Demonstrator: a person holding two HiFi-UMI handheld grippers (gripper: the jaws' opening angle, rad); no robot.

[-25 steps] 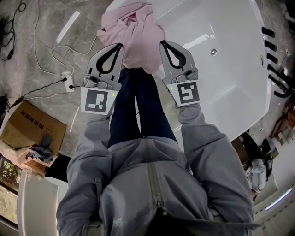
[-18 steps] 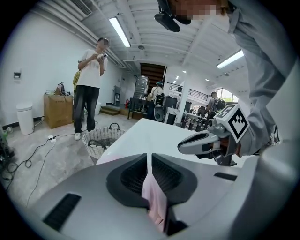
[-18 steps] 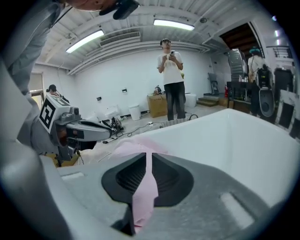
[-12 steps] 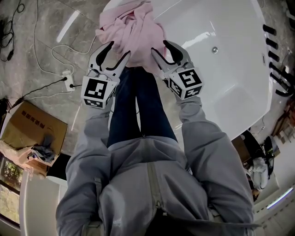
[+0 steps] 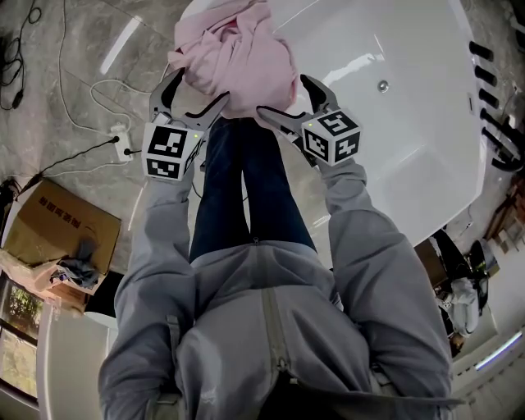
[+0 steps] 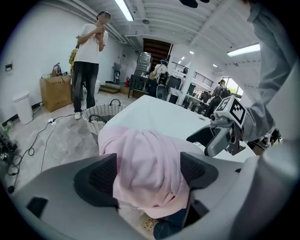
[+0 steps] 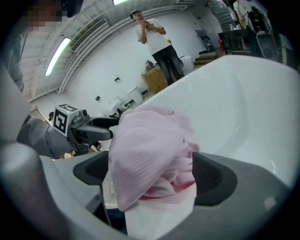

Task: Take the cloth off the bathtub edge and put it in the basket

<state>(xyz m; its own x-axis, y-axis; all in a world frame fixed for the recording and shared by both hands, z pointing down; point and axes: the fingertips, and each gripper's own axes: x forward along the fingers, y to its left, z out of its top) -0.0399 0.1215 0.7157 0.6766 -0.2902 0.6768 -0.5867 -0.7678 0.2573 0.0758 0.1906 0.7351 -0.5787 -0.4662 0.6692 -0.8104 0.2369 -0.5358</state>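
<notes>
Fingers [image 6: 101, 180] of left gripper [image 5: 201, 89] and right gripper [image 5: 283, 94], shut earlier, have just opened and straddle pink cloth [image 5: 238, 57].

Looks like a big open lab hall, not a home bathroom: the white bathtub [image 5: 394, 123] stands on bare grey floor [image 5: 37, 107] beside a power strip [image 5: 121, 141], a cardboard box [image 5: 61, 225], ceiling strip lights [image 6: 124, 9] and a bystander [image 6: 89, 61].

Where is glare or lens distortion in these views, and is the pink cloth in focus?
Head view: glare streaks on the bathtub and the floor; pink cloth sharp. Left gripper view: strong fisheye bending, dark corners, ceiling lamp overexposed. Right gripper view: same bending; the cloth's ribbing shows clearly.
</notes>
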